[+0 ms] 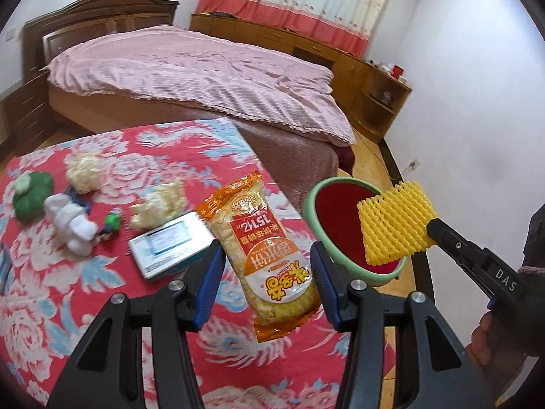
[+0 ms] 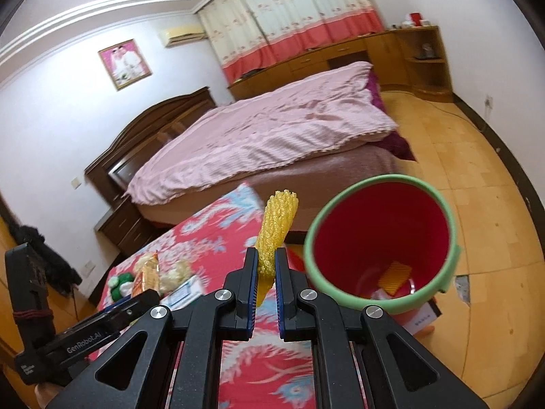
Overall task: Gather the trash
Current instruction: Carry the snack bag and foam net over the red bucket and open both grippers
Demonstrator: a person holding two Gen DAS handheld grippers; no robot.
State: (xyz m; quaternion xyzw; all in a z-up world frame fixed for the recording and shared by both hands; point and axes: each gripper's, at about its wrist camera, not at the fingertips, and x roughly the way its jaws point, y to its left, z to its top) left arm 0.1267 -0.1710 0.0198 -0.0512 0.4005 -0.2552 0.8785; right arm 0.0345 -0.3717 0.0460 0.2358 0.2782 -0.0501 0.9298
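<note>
An orange and yellow snack bag (image 1: 262,248) hangs above the red floral tablecloth (image 1: 68,306), and my left gripper (image 1: 265,243) is shut on its middle, blue pads pressed to both sides. My right gripper (image 2: 266,250) is shut on a yellow foam fruit net (image 2: 276,218) that sticks up past the fingertips. In the left wrist view the net (image 1: 395,225) hovers over the rim of the red bin with a green rim (image 1: 340,204). The bin (image 2: 381,238) stands beside the table, to the right of the net, with a yellow piece and white scraps at its bottom.
On the cloth lie crumpled cream tissues (image 1: 160,204), a white wad (image 1: 73,221), a green lump (image 1: 32,197), a small green toy (image 1: 110,223) and a white box (image 1: 167,243). A bed with a pink cover (image 1: 190,68) stands behind, with wooden cabinets (image 1: 374,88) along the wall.
</note>
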